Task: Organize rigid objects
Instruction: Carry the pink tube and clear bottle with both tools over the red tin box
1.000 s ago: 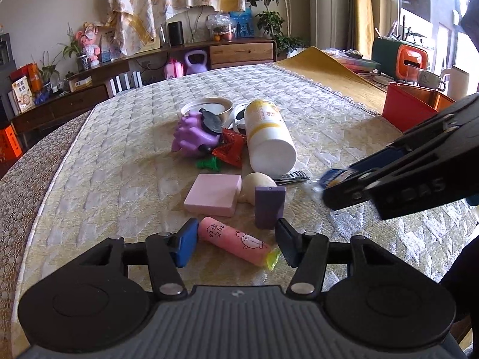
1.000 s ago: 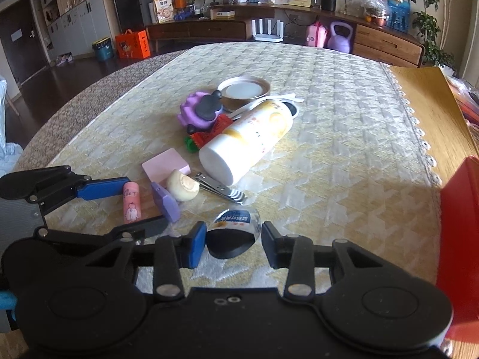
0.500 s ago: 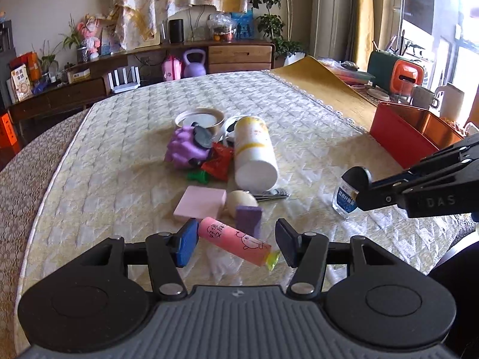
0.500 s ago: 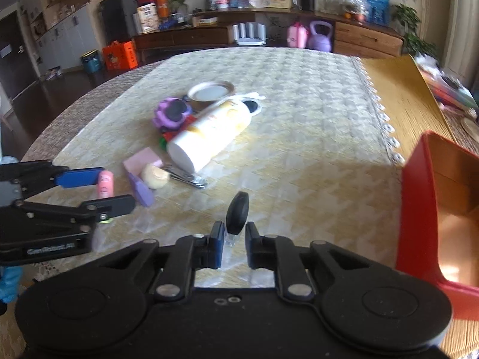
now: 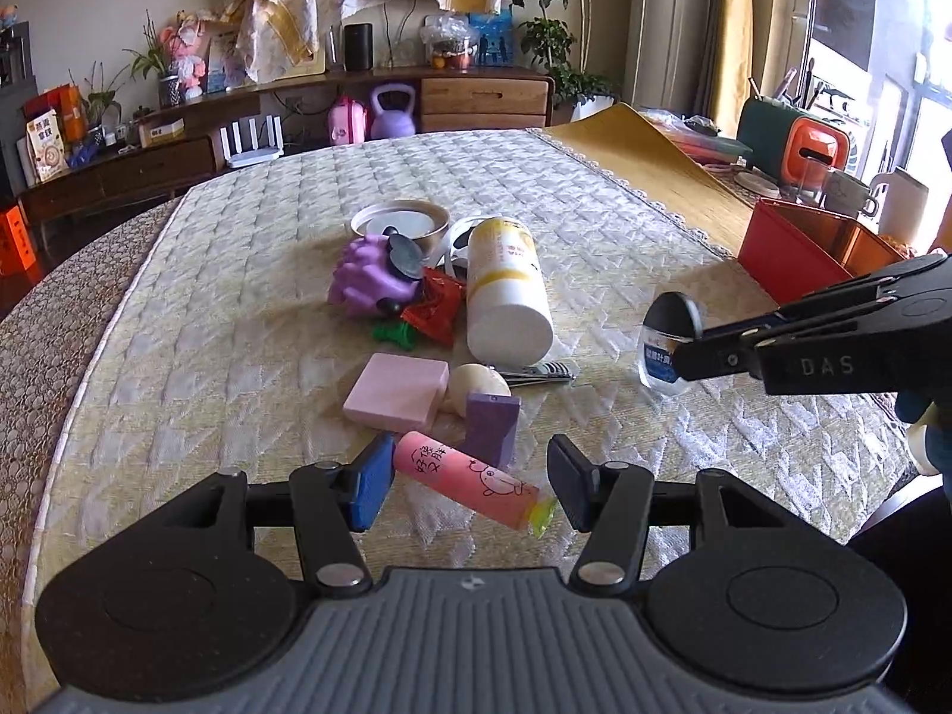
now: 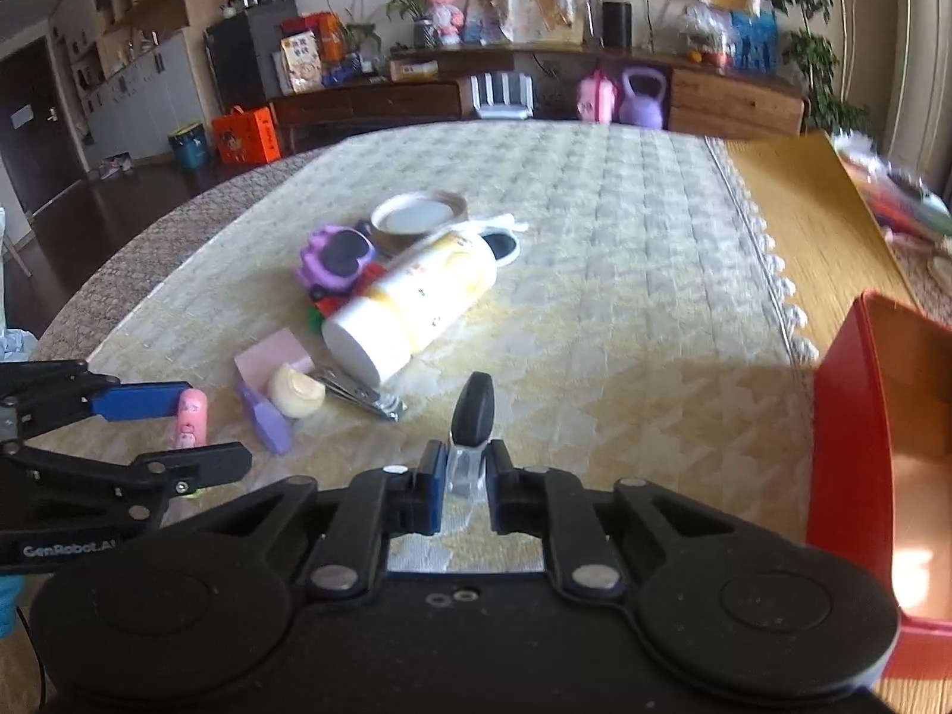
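Observation:
My right gripper (image 6: 464, 488) is shut on a small clear bottle with a black cap (image 6: 472, 416), held above the quilted table; it also shows in the left wrist view (image 5: 666, 339). My left gripper (image 5: 470, 485) is open around a pink tube (image 5: 470, 479) that lies on the cloth; the tube also shows in the right wrist view (image 6: 191, 416). A pile lies beyond: a white and yellow bottle (image 5: 506, 291) on its side, a pink block (image 5: 397, 391), a purple block (image 5: 491, 428), a cream ball (image 5: 476, 384), nail clippers (image 5: 538, 372) and a purple toy (image 5: 369, 282).
A red bin (image 6: 863, 464) stands open at the right table edge, also in the left wrist view (image 5: 797, 250). A round bowl (image 5: 400, 223) sits behind the pile. A yellow mat (image 5: 648, 160) covers the far right. Mugs and an orange appliance (image 5: 815, 149) stand beyond the bin.
My right gripper closed on the small bottle, lifted it off the cloth and carried it right toward the red bin. My left gripper stayed open around the pink tube.

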`<state>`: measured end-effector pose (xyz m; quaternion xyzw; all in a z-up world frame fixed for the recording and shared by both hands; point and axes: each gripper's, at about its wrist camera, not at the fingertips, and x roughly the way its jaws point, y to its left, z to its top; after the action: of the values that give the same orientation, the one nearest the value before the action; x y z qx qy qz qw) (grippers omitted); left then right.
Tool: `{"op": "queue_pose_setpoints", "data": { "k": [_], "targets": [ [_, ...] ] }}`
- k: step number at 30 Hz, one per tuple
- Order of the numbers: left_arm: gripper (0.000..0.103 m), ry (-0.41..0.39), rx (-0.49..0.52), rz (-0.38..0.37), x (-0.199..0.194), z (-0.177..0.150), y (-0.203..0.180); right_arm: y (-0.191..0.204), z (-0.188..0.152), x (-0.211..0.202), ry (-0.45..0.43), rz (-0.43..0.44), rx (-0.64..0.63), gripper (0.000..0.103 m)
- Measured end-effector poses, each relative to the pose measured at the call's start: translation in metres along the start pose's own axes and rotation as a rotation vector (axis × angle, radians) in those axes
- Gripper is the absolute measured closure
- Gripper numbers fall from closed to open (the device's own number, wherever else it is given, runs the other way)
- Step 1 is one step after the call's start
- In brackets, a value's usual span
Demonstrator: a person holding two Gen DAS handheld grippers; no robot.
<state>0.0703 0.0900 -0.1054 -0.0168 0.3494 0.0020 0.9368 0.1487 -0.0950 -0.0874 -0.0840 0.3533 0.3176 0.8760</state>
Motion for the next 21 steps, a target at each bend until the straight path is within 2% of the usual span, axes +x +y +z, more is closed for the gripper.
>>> {"op": "queue_pose_setpoints", "data": {
  "k": [12,21],
  "targets": [
    [0.047,-0.011,0.007,-0.033,-0.004,0.002,-0.009,0.003,-0.002,-0.005,0.007,-0.012,-0.032,0.092],
    [0.047,-0.015,0.003,-0.049,-0.007,0.009,-0.011,-0.008,0.005,-0.029,-0.046,-0.032,0.004,0.092]
  ]
}}
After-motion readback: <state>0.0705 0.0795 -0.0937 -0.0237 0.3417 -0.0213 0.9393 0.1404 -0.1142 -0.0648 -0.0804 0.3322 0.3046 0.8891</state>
